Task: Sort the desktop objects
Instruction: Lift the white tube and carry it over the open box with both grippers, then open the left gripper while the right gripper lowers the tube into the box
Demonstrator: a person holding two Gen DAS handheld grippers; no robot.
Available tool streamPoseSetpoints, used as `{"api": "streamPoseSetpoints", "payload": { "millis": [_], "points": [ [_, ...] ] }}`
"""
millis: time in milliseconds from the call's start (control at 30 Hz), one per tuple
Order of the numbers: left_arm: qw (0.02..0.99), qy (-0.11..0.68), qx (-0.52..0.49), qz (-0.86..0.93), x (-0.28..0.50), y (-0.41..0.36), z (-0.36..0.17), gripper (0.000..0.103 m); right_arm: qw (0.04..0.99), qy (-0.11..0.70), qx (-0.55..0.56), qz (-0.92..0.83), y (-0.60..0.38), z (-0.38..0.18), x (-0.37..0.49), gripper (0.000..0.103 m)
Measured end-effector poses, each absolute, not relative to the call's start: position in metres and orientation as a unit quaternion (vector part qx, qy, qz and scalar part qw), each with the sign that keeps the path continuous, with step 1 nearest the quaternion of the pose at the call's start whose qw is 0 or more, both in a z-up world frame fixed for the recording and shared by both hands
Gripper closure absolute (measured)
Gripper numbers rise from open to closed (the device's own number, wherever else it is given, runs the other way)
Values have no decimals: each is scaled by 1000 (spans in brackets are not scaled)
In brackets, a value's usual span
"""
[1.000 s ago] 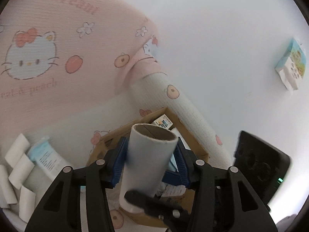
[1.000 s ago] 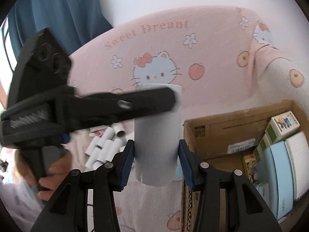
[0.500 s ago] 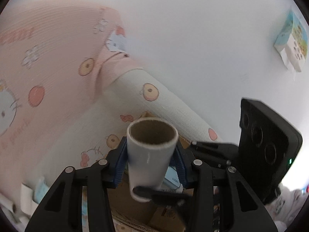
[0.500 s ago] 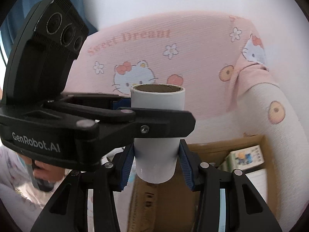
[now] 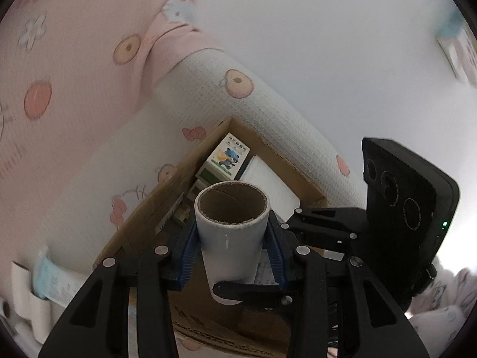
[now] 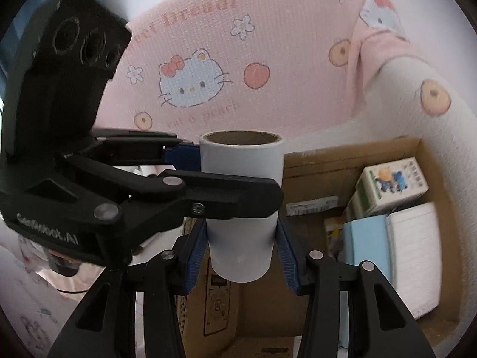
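Fingers [image 5: 187, 252] of the left gripper [image 5: 232, 253] have just been closing on the white cardboard tube [image 5: 231, 238], which stands upright between both pairs of blue pads. Lower on the tube, the right gripper [image 6: 243, 256] clamps it too, crossing the left. Over the last second the tube has travelled from beside the pink cushion to above the open cardboard box [image 6: 351, 156], so dropping it in looks near. Both grippers tilt steeply down toward the small boxes [image 6: 393, 186] packed inside.
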State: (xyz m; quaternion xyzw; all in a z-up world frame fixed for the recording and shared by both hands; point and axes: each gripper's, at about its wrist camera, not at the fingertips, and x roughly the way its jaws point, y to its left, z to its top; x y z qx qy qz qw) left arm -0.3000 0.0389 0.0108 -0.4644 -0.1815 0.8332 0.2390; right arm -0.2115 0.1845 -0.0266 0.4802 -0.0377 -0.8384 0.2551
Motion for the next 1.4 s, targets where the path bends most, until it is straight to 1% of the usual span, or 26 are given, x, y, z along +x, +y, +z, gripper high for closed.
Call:
{"api": "streamPoseSetpoints", "payload": {
  "millis": [67,167,267,433,600,667,833,867,900,933,967,1133,1267,1400],
  "points": [
    [238,-196,-466,830,-303,36,11,57,260,-51,478,-838,187,-27,-214,59],
    [249,-216,-475,816,-298,39,11,57,261,-46,460,-847,184,-21,-214,59],
    [233,-198,-476,825,-295,45,11,57,262,-51,466,-844,181,-20,-220,58],
    [226,-221,-490,813,-296,39,0,57,262,-34,485,-834,176,-25,-220,60],
    [215,-215,-494,815,-294,40,-6,57,267,-39,499,-824,176,-37,-228,61],
    [201,-206,-482,828,-292,39,-5,55,269,-43,505,-819,175,-41,-230,61],
    [184,-176,-443,860,-288,27,6,55,278,-45,538,-794,169,-58,-237,61],
    [195,-173,-436,861,-288,24,7,61,277,-45,546,-789,168,-62,-238,61],
    [199,-170,-435,862,-289,21,7,70,275,-45,554,-785,167,-67,-240,61],
    [197,-164,-439,861,-291,20,5,91,273,-44,563,-779,166,-72,-242,61],
    [193,-160,-446,860,-293,18,3,97,269,-43,569,-776,166,-76,-243,61],
    [204,-173,-454,850,-295,9,-8,98,256,-48,615,-744,163,-100,-255,61],
    [198,-158,-452,855,-292,6,-11,98,237,-43,649,-722,158,-118,-265,61],
    [200,-151,-442,861,-291,0,-7,99,213,-22,690,-692,151,-141,-277,61]
  ]
}}
